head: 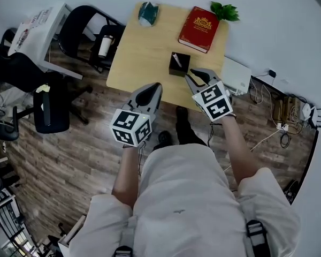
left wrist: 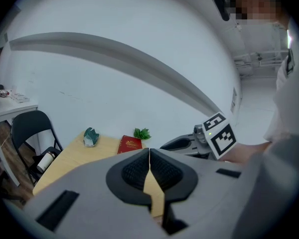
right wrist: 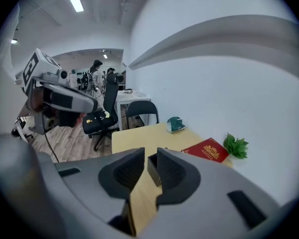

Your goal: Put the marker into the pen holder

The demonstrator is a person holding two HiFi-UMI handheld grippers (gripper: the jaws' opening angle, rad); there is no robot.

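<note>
A small black pen holder (head: 179,65) stands on the light wooden table (head: 144,52), with a pale marker (head: 176,58) leaning inside it. My right gripper (head: 196,76) hovers just short of the holder, at its near right. Its jaws stand a narrow gap apart with nothing between them. Through that gap the right gripper view shows the holder (right wrist: 153,167) past the right gripper (right wrist: 150,154). My left gripper (head: 153,87) hangs over the table's near edge, left of the holder. In its own view the left gripper (left wrist: 149,151) has its pads touching and holds nothing.
At the table's far end lie a red book (head: 199,21), a green plant (head: 224,10) and a teal object (head: 147,12). Black chairs (head: 91,33) stand to the left, one bearing a cup. A white box (head: 236,75) and cables sit at the right.
</note>
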